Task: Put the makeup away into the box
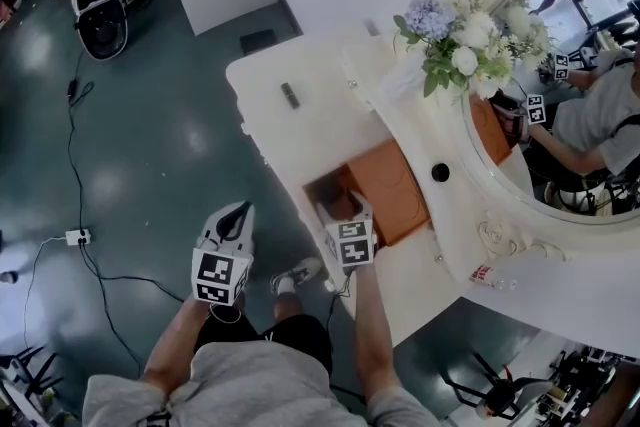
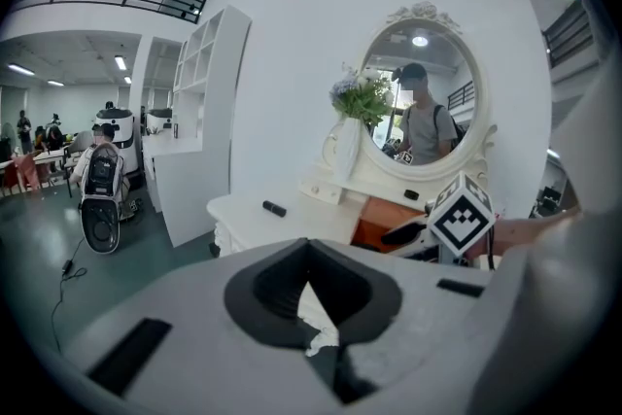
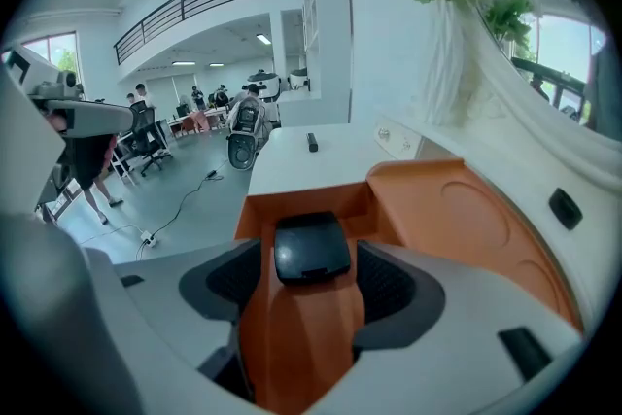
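Right gripper (image 1: 345, 213): hangs over the open compartment of the orange box (image 3: 255, 214), jaws spread. Between them, a black compact (image 3: 311, 248), lying down in the box and touched by neither pad, so apparently stowed. Lid (image 3: 457, 228) laid open flat to the right of the compartment, on the counter (image 1: 275, 140).

Left gripper (image 1: 236, 212): jaws pressed together at the tips, nothing pinched. Hangs off the counter's near-left edge, above the floor (image 1: 150, 165), well apart from the box.

Left to stow, by the look of it: one small dark tube (image 1: 290, 95), alone on the bare counter, far and somewhat left of the box, well apart from it. Lies with its long axis roughly near to far, slightly slanted. Too small to tell what kind of makeup.

Coming move, as a judgement: hinges on that tube sitting farther out than both grippers, on the left side of the box. Looks about equally reachable from either. Right one spread and above the counter; left one empty and on the tube's side, but needing to open first. Calls for a reach toward the far side, jaws set across the tube's short width, then a carry back near and right into the box.
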The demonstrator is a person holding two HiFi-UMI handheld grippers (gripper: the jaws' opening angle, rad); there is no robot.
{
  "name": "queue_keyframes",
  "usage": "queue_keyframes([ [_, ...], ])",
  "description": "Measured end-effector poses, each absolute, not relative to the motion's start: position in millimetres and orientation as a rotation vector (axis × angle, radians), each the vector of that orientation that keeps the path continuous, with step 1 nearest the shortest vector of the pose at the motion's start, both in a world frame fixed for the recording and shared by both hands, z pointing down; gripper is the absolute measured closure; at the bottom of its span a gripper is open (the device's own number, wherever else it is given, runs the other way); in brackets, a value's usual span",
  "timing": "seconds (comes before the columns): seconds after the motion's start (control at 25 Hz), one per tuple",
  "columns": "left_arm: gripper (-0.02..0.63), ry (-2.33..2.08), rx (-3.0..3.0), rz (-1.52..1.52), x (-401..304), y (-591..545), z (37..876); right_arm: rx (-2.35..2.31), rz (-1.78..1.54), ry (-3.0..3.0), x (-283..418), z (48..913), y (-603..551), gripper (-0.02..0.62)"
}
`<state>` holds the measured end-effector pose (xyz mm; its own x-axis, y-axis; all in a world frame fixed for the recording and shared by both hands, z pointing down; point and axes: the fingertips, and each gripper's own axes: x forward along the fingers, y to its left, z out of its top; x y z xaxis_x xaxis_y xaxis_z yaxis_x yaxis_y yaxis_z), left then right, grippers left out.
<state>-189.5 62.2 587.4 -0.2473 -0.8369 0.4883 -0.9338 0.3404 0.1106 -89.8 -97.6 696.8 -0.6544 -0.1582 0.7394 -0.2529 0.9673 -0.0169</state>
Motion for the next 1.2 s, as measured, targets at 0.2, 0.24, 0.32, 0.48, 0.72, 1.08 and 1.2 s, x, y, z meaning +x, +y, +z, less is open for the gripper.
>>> queue_keyframes([
  [0.2,0.606,-2.159,1.627,0.273,-187,55,560,0.386,0.132,-2.384,-88,645,-96,0.295],
  [0.24,0.606,-2.161,1.647,0.272,-187,52,554,0.409,0.130,-2.401,-87,635,-96,0.296],
  [0.32,0.606,-2.165,1.690,0.270,-185,47,539,0.449,0.133,-2.428,-82,616,-95,0.296],
  [0.48,0.606,-2.166,1.795,0.279,-179,38,510,0.528,0.122,-2.526,-74,567,-88,0.296],
  [0.72,0.606,-2.164,1.933,0.264,-174,31,470,0.709,0.111,-2.688,-59,497,-70,0.333],
  [1.08,0.606,-2.102,2.133,0.273,-159,32,439,0.998,0.006,-2.767,-28,453,-33,0.502],
  [1.2,0.606,-2.069,2.179,0.278,-156,35,437,1.061,-0.015,-2.764,-21,453,-20,0.571],
])
